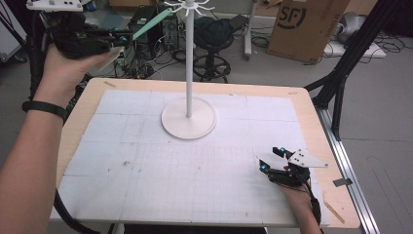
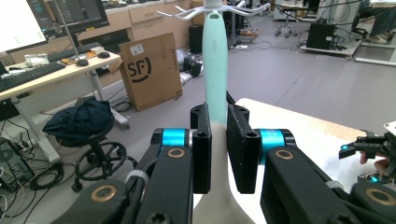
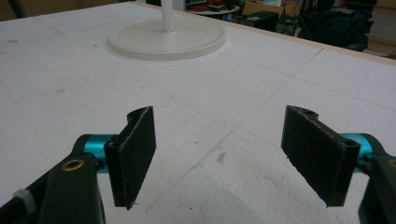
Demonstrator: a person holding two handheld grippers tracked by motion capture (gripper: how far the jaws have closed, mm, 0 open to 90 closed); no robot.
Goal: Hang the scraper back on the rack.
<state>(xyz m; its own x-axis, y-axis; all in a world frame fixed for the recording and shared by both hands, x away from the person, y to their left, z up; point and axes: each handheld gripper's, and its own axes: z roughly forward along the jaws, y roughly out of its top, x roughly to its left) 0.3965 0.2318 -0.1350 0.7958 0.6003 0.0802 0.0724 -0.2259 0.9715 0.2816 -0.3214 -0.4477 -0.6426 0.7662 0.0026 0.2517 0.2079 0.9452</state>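
Observation:
My left gripper [image 1: 117,41] is raised above the table's far left corner, shut on a utensil [image 1: 151,24] with a mint-green handle and a pale cream lower part. In the left gripper view the jaws clamp the utensil [image 2: 215,65] where green meets cream. Its handle end has a small hole and points up towards the hook ring [image 2: 210,10] of a white stand [image 1: 189,63]. The stand's round base [image 1: 189,118] sits on the mat. My right gripper [image 1: 271,158] rests low at the table's right front, open, with nothing between its jaws [image 3: 219,154].
A white gridded mat [image 1: 146,161] covers the wooden table. Beyond the far edge are a black stool [image 1: 213,34], cables and a cardboard box [image 1: 304,24]. A black tripod leg [image 1: 341,73] stands off the right side.

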